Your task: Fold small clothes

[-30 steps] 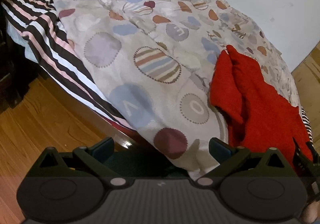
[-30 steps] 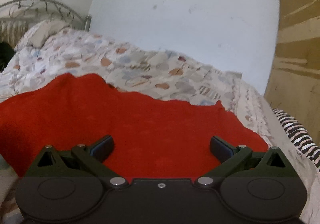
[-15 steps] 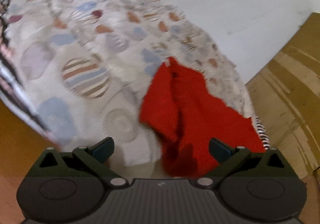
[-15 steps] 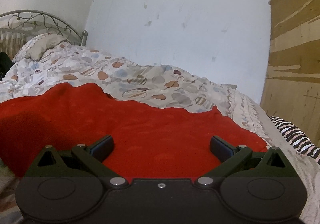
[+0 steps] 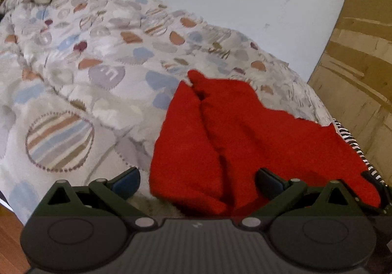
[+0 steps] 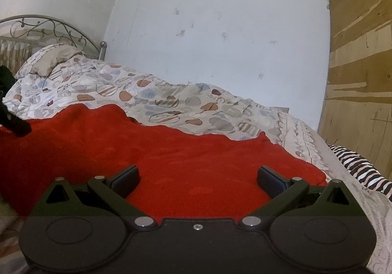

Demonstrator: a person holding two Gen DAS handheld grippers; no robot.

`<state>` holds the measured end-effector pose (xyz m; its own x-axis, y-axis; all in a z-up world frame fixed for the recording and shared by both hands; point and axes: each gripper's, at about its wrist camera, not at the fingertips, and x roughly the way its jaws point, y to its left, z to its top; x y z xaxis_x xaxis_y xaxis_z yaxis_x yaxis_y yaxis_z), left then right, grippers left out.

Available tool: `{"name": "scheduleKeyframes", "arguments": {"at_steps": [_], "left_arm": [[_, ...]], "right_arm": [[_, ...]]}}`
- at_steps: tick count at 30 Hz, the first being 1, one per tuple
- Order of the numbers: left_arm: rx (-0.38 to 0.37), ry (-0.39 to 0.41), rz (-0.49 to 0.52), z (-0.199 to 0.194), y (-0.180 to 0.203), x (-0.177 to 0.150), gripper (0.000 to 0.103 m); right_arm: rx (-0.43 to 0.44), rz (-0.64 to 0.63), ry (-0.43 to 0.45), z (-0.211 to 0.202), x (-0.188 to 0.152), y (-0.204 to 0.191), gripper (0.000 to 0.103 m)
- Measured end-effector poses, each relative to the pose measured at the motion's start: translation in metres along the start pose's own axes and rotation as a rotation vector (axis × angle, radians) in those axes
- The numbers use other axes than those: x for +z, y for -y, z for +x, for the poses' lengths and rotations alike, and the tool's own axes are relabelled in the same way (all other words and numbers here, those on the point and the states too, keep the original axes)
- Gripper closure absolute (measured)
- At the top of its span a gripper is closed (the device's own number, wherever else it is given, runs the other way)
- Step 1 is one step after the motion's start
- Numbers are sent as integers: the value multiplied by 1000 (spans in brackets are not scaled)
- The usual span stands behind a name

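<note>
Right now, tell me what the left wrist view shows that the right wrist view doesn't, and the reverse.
Only the left wrist view shows the deep crease running down the red garment, its bunched near-left corner between the open fingers of the left gripper, and a strip of wooden floor at lower left.

Only the right wrist view shows the metal headboard in full and the garment's flat right half spread in front of the open right gripper.

Both show the patterned duvet, the striped sheet, the white wall and the wooden panel.

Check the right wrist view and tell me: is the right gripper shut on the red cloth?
No. The right gripper is open, jaws wide apart over the red cloth.
</note>
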<state>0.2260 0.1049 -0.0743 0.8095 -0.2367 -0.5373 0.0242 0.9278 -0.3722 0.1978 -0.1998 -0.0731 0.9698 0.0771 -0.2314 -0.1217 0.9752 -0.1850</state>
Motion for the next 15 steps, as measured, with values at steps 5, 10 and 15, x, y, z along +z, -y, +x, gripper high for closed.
{"name": "scheduleKeyframes", "arguments": {"at_steps": [5, 10, 15], "left_arm": [[-14, 18, -43, -3, -13, -4, 2], [-10, 74, -108, -12, -21, -10, 14], [-22, 59, -79, -10, -22, -4, 15]], "right_arm": [[-1, -1, 5, -1, 0, -1, 1], [-1, -1, 7, -1, 0, -1, 1], [-2, -1, 10, -1, 0, -1, 1]]}}
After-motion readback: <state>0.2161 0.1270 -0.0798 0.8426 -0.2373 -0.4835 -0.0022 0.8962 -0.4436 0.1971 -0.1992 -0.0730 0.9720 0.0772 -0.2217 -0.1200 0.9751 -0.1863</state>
